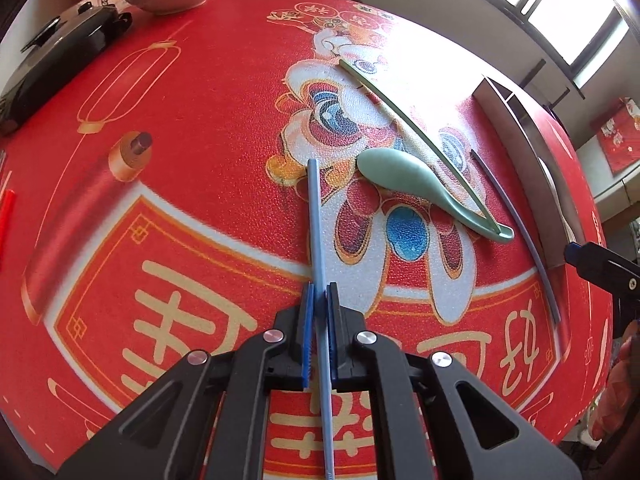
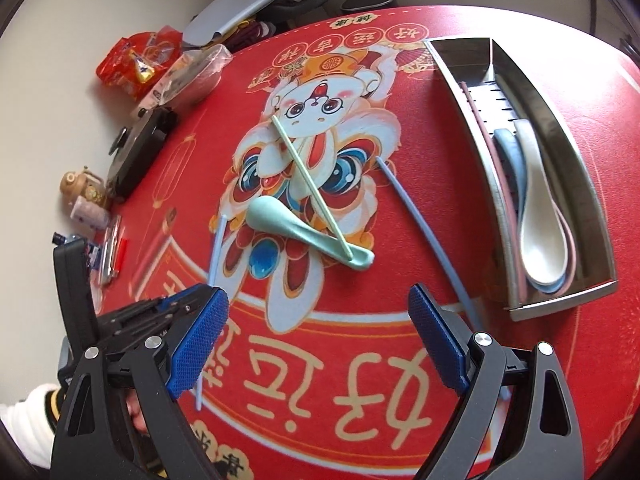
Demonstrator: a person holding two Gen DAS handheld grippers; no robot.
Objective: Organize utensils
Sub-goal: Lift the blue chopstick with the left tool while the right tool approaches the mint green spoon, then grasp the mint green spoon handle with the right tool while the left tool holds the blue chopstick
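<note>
While the left gripper [image 1: 319,300] is clamped on one blue chopstick [image 1: 314,216], its mate [image 2: 424,232] lies lengthwise beside the tray [image 2: 560,304], nearer the wide-open right gripper [image 2: 318,340].

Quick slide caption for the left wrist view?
Left gripper shut on a light blue chopstick, green spoon and green chopstick loose on the red mat.

Beyond my work I see a red printed table mat [image 2: 400,360] with a cartoon lion dancer, a crinkled red snack bag [image 2: 134,62], a flat black lidded pan [image 2: 138,152], and a small brown teapot [image 2: 82,184] by the wall.
</note>
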